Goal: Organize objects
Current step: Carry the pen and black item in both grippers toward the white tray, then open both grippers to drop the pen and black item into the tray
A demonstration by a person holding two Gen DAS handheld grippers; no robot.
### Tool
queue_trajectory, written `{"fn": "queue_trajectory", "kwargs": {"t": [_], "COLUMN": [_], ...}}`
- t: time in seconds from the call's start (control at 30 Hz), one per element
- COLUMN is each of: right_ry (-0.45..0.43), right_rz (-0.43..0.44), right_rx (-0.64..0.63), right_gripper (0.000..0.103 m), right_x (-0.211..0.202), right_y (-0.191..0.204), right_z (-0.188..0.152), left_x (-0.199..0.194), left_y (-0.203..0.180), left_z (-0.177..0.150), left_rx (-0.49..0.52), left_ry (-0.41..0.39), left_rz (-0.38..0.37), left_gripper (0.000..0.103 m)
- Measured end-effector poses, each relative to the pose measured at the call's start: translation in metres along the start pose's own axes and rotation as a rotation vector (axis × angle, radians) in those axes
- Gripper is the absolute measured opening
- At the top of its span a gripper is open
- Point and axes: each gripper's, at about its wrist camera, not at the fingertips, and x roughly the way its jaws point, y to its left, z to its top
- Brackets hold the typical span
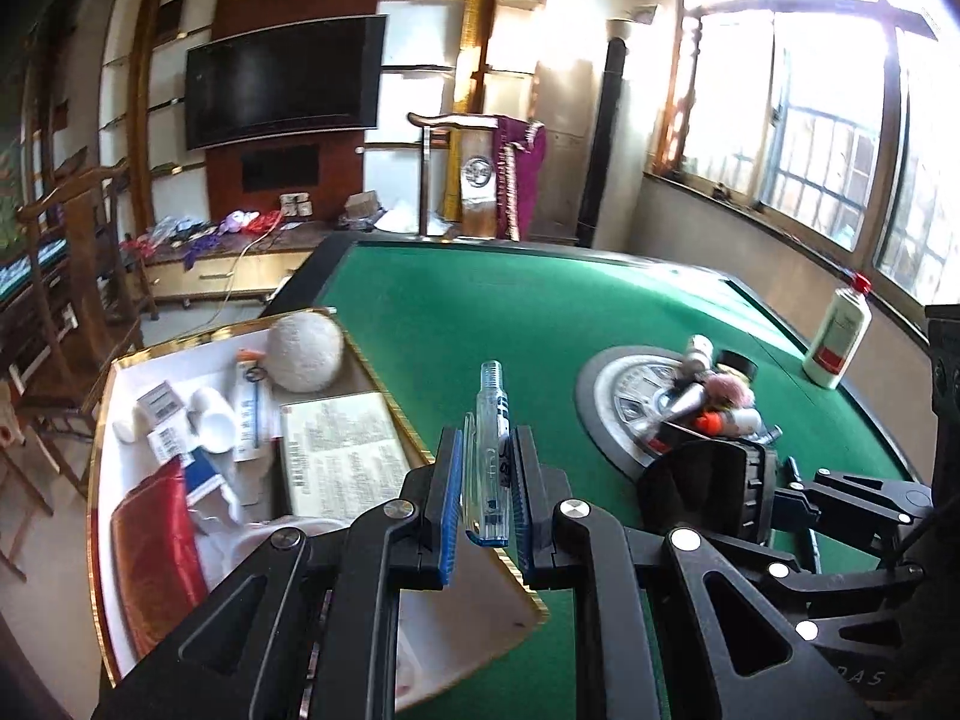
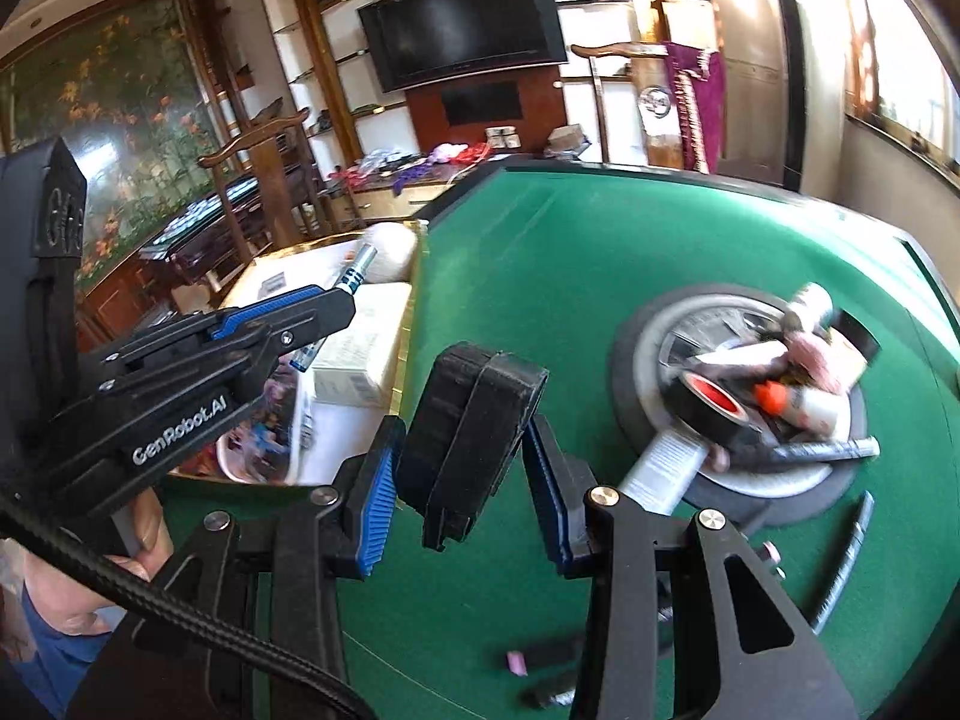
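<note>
My left gripper (image 1: 487, 480) is shut on a clear plastic pen (image 1: 491, 450) that sticks up between its blue pads, above the right edge of the gold-rimmed white box (image 1: 114, 396). In the right wrist view the left gripper (image 2: 336, 306) shows at left with the pen (image 2: 355, 270) over the box (image 2: 414, 276). My right gripper (image 2: 459, 480) is shut on a black blocky case (image 2: 471, 426), held above the green table (image 2: 540, 276). That case (image 1: 708, 492) also appears at lower right in the left wrist view. A round disc (image 2: 654, 324) carries a pile of tubes, tape and a marker.
The box holds a white ball (image 1: 305, 354), a leaflet (image 1: 342, 456), small packets and red cloth (image 1: 156, 540). A white bottle with a red cap (image 1: 837, 330) stands at the table's far right edge. Small loose pieces (image 2: 540, 660) and a dark pen (image 2: 846, 558) lie on the felt. Wooden chairs stand to the left.
</note>
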Motion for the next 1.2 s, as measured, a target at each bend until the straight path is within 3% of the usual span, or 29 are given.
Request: {"fn": "queue_trajectory", "kwargs": {"t": [0.17, 0.37, 0.63, 0.9, 1.2], "right_ry": [0.022, 0.048, 0.134, 0.225, 0.249], "right_rz": [0.028, 0.064, 0.109, 0.084, 0.069], "right_rx": [-0.036, -0.048, -0.047, -0.1, -0.119], "right_gripper": [0.039, 0.039, 0.039, 0.039, 0.039], "right_x": [0.017, 0.046, 0.107, 0.164, 0.181], "right_y": [0.02, 0.042, 0.075, 0.1, 0.105], "right_z": [0.019, 0.055, 0.087, 0.1, 0.109], "left_x": [-0.003, 0.008, 0.018, 0.02, 0.021], "left_y": [0.041, 0.083, 0.091, 0.11, 0.116], "left_z": [0.001, -0.009, -0.023, -0.027, -0.028], "left_rx": [-0.088, -0.185, -0.213, -0.254, -0.275], "left_ry": [-0.001, 0.063, 0.12, 0.129, 0.139], "left_rz": [0.046, 0.105, 0.109, 0.14, 0.146], "left_gripper": [0.012, 0.012, 0.013, 0.013, 0.013]}}
